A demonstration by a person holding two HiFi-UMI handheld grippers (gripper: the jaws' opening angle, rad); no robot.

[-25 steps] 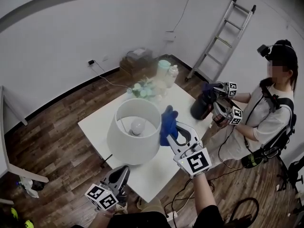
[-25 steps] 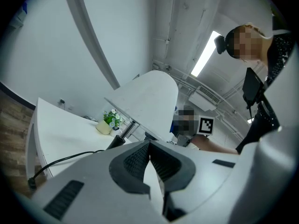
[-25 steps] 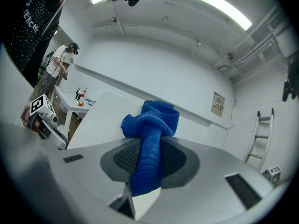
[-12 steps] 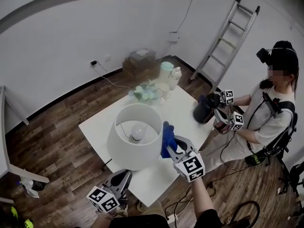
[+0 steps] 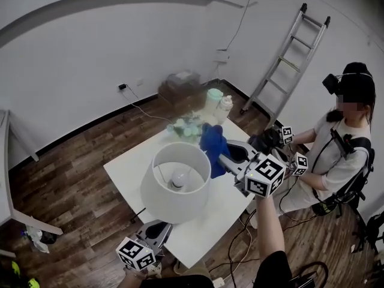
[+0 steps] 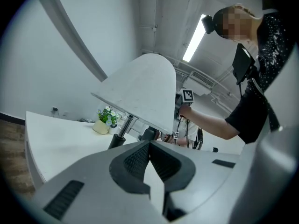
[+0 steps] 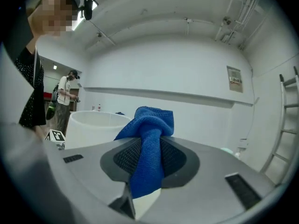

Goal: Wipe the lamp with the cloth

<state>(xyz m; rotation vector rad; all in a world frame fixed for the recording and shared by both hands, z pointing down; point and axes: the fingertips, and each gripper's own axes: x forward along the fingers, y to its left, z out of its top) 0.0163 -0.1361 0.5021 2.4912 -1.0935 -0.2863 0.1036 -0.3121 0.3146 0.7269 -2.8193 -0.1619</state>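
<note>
A table lamp with a white drum shade [image 5: 177, 182] stands on the white table [image 5: 129, 164], its bulb [image 5: 178, 178] showing through the open top. My right gripper [image 5: 223, 158] is raised at the shade's right, level with its rim, shut on a bunched blue cloth [image 5: 213, 144]. The right gripper view shows the cloth [image 7: 148, 143] pinched between the pads, with the shade [image 7: 96, 127] to the left. My left gripper [image 5: 157, 228] sits low at the table's near edge, shut and empty. In its own view the shade [image 6: 145, 92] and black stem [image 6: 120, 133] rise ahead.
A small flower pot [image 5: 187, 126] and two bottles [image 5: 218, 99] stand at the table's far side. A second person [image 5: 342, 143] with grippers works a dark jug [image 5: 264, 141] at the table's right. A ladder [image 5: 288, 53] leans on the wall.
My right gripper has lifted the cloth up and away along the shade's right side, from the lower rim to above the top rim. The left gripper has barely moved.
</note>
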